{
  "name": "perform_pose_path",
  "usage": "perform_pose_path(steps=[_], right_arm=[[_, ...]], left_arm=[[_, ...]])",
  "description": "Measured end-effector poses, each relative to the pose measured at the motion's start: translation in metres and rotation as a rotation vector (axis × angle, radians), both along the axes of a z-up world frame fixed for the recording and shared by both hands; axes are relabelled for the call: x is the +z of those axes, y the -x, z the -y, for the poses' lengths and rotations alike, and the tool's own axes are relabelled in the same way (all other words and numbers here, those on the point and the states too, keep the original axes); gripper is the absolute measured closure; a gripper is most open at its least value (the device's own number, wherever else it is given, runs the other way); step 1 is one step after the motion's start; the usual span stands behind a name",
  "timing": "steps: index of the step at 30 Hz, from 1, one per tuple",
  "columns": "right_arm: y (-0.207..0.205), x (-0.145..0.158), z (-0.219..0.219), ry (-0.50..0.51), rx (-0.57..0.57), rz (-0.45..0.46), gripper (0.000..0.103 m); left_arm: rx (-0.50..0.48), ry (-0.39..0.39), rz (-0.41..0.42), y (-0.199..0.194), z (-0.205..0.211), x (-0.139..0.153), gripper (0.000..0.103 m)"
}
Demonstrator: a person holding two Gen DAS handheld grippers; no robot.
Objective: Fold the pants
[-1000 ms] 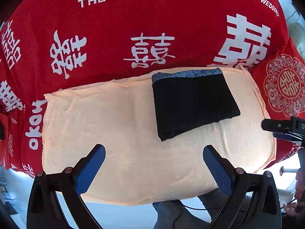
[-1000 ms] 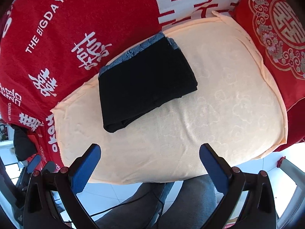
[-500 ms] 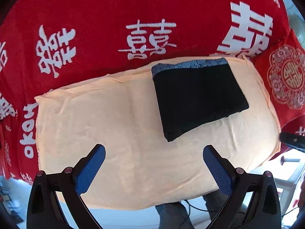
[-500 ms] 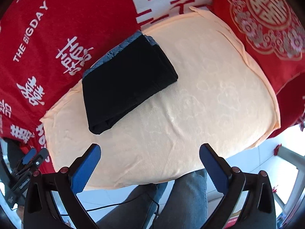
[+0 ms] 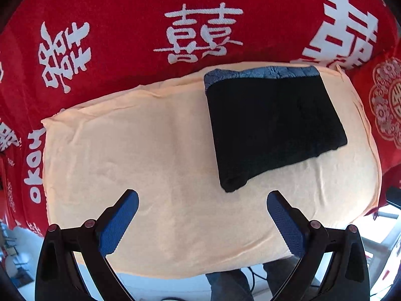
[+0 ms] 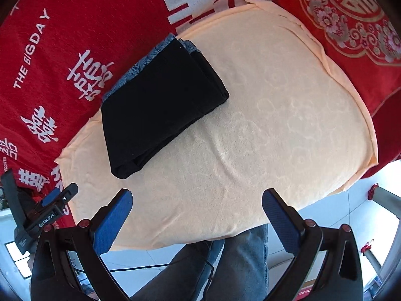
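Left hand-held gripper (image 5: pixel 202 202): jaws spread wide, blue-padded fingers (image 5: pixel 117 222) holding nothing, poised above the near part of the towel and clear of the fabric. Right hand-held gripper (image 6: pixel 196 199): likewise spread wide and empty, its blue pads (image 6: pixel 283 222) above the near edge of the towel, with no contact seen.

Red blanket (image 5: pixel 125 20): covers the surface beneath everything; printed with white Chinese characters and, in the right wrist view, the words "THE BIGDAY".

Peach towel (image 5: pixel 150 155): spread flat on the blanket, lightly creased, with a faint cloud pattern visible in the right wrist view.

Pants (image 5: pixel 273 128): black, folded into a compact rectangle, lying on the far part of the towel, right of centre in the left wrist view. A blue-grey patterned band (image 5: pixel 260 72) runs along the far edge of the bundle, at the towel's far border. The bundle lies apart from both grippers.

Red cushion (image 6: pixel 351 20): gold and white ornament, beside the towel's right far edge.

Person's legs (image 6: pixel 225 263): in blue jeans, below the towel's near edge.

Left gripper as seen from the right wrist view (image 6: pixel 54 207): at the left margin, beside the towel's near left corner.
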State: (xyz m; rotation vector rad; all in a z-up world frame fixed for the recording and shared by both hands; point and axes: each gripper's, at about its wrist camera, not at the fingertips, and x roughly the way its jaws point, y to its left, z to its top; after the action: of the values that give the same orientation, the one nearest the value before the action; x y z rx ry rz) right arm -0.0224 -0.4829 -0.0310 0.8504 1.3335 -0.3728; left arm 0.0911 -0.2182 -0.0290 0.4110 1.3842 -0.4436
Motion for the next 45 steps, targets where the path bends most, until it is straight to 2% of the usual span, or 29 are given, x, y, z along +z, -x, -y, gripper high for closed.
perform_pose_path(steps=[7, 14, 16, 18, 22, 26, 33, 36, 39, 41, 42, 43, 44, 45], right_arm=[[-0.034, -0.01, 0.018, 0.006, 0.113, -0.013, 0.0], [-0.052, -0.046, 0.03, -0.021, 0.193, -0.003, 0.0], [-0.055, -0.057, 0.031, -0.026, 0.227, 0.004, 0.0], [-0.058, -0.065, 0.035, -0.031, 0.258, 0.017, 0.0], [-0.076, -0.081, 0.056, -0.04, 0.306, 0.069, 0.0], [-0.109, -0.107, 0.09, -0.056, 0.33, 0.153, 0.0], [-0.144, -0.153, 0.114, -0.246, 0.366, 0.248, 0.0], [-0.153, -0.164, 0.116, -0.335, 0.382, 0.289, 0.001], [-0.159, -0.18, 0.116, -0.406, 0.354, 0.289, 0.003], [-0.161, -0.185, 0.123, -0.445, 0.292, 0.317, 0.013], [-0.16, -0.186, 0.125, -0.444, 0.267, 0.3, 0.032], [-0.158, -0.187, 0.127, -0.448, 0.252, 0.285, 0.039], [-0.155, -0.187, 0.128, -0.469, 0.24, 0.291, 0.042], [-0.152, -0.186, 0.129, -0.485, 0.235, 0.296, 0.048]], left_arm=[[0.062, -0.024, 0.003, -0.012, 0.016, -0.019, 0.0], [0.077, -0.029, -0.025, -0.02, 0.027, -0.054, 0.0], [0.077, -0.005, -0.045, -0.023, 0.029, -0.064, 0.0], [0.093, 0.051, -0.058, -0.033, 0.028, -0.072, 0.0], [0.115, 0.113, -0.029, -0.065, 0.023, -0.09, 0.0], [0.142, 0.256, -0.099, -0.091, 0.015, -0.118, 0.0], [0.013, 0.34, -0.175, -0.103, 0.04, -0.153, 0.0], [0.01, 0.368, -0.215, -0.105, 0.049, -0.162, 0.0], [0.02, 0.391, -0.263, -0.107, 0.058, -0.175, 0.0], [0.053, 0.409, -0.259, -0.107, 0.058, -0.177, 0.001], [0.064, 0.426, -0.259, -0.106, 0.058, -0.176, 0.013], [0.067, 0.484, -0.285, -0.102, 0.058, -0.171, 0.036], [0.075, 0.496, -0.285, -0.099, 0.058, -0.166, 0.036], [0.072, 0.489, -0.27, -0.096, 0.06, -0.161, 0.042]])
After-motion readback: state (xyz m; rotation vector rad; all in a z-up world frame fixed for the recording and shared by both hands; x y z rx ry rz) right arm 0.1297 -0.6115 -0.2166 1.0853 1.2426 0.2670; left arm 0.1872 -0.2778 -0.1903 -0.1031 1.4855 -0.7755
